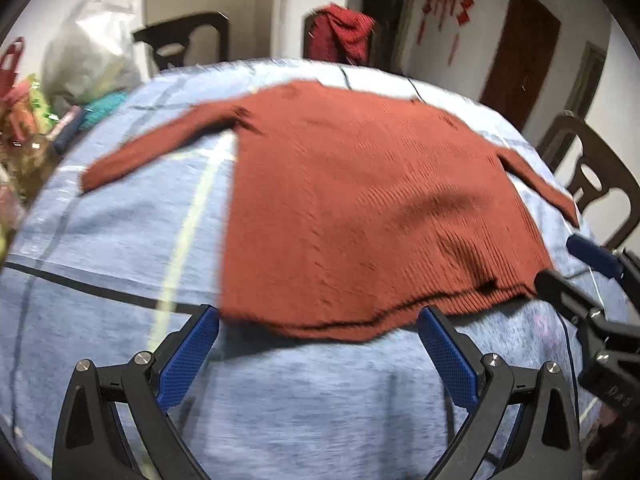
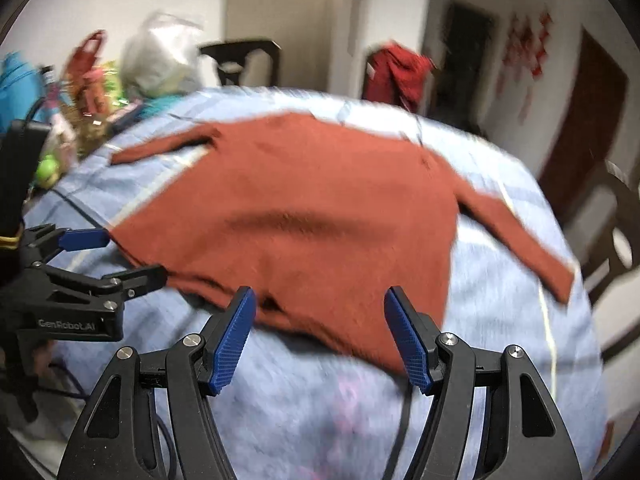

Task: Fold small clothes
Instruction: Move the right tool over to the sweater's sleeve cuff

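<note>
Rust-red knit sweater [image 1: 352,200] spread flat on the blue checked tablecloth [image 1: 120,248], neck at the far edge, hem nearest the grippers. Body runs from hem at 6 o'clock to collar at 12 o'clock; sleeves stretch out toward 9 o'clock and 3 o'clock, making the widest axis crosswise.

Left gripper [image 1: 318,326] spread wide and empty, blue pads [image 1: 188,356] straddling the hem's left half, just short of the fabric edge, no contact visible. Right gripper [image 2: 320,320] likewise parted and holding nothing, pads framing the hem's right corner at 12 o'clock from the fingers. Whether the tips touch the cloth: cannot tell through the motion blur.

Each gripper close to its own hem corner; neither clearly nearer. Judged as the approach to a first fold, nothing yet folded. Likely call: pinch both hem corners and carry them toward the collar, or first bring each sleeve across the chest. Risk: ribbed knit is thick and stretchy, so a shallow pinch could catch only the top layer, or the tablecloth with it.

Containers: white plastic bag [image 1: 88,52] at 10 o'clock, bulging, contents unreadable; red handled bag [image 2: 86,60] beside it amid colourful clutter. Red garment [image 1: 340,36] draped over a far chair at 12 o'clock.
</note>
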`<action>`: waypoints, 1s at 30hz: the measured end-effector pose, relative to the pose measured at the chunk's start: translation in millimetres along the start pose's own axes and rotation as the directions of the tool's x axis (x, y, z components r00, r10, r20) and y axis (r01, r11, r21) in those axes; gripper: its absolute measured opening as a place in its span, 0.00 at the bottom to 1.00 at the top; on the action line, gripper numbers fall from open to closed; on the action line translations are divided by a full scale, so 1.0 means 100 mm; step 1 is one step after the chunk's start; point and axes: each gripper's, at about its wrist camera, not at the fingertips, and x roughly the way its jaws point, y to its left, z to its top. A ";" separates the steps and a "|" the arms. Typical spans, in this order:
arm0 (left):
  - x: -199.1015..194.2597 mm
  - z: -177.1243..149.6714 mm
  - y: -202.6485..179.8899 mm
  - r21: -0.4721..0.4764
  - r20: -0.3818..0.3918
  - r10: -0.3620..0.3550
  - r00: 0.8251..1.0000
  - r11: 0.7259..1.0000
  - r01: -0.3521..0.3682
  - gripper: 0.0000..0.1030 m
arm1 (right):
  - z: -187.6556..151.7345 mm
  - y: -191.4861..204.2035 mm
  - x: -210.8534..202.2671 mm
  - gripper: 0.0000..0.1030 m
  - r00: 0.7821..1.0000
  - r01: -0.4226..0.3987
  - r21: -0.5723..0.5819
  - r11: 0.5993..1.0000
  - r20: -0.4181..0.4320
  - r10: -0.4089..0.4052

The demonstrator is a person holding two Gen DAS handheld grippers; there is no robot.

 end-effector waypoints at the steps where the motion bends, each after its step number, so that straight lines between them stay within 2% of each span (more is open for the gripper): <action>1: -0.06 0.03 0.08 -0.023 0.023 0.012 1.000 1.000 -0.011 0.98 | 0.09 0.06 0.00 0.65 1.000 -0.009 -0.032 0.999 0.017 0.009; 3: -0.17 0.10 0.28 -0.078 0.057 0.030 0.998 0.997 -0.026 0.98 | 0.23 0.14 0.06 0.65 0.999 -0.023 -0.073 0.997 0.024 0.025; 8: -0.28 0.20 0.66 -0.139 0.088 0.117 0.989 0.985 -0.104 0.98 | 0.58 0.35 0.32 0.65 0.993 -0.108 -0.124 0.986 0.027 0.112; 13: -0.37 0.29 1.07 -0.224 0.110 0.132 0.985 0.969 -0.105 0.98 | 0.90 0.55 0.57 0.65 0.982 -0.173 -0.164 0.971 0.042 0.182; 16: -0.45 0.34 1.30 -0.270 0.125 0.124 0.984 0.959 -0.086 0.98 | 1.04 0.66 0.76 0.65 0.987 -0.154 -0.188 0.970 0.014 0.159; 18: -0.49 0.37 1.45 -0.289 0.131 0.166 0.977 0.949 -0.123 0.98 | 1.11 0.72 0.86 0.65 0.982 -0.183 -0.207 0.961 0.005 0.188; 21: -0.52 0.42 1.61 -0.309 0.135 0.231 0.964 0.934 -0.181 0.98 | 1.23 0.87 1.04 0.65 0.967 -0.251 -0.223 0.942 -0.025 0.252; 25: -0.50 0.43 1.81 -0.351 0.128 0.268 0.955 0.913 -0.209 0.98 | 1.35 1.19 1.27 0.65 0.948 -0.315 -0.282 0.907 -0.051 0.313; 28: -0.45 0.42 1.92 -0.362 0.111 0.295 0.949 0.901 -0.238 0.98 | 1.42 1.47 1.47 0.65 0.921 -0.388 -0.322 0.863 -0.101 0.376; 30: -0.40 0.43 1.97 -0.359 0.093 0.322 0.942 0.893 -0.270 0.98 | 1.46 1.64 1.54 0.65 0.911 -0.408 -0.367 0.836 -0.110 0.397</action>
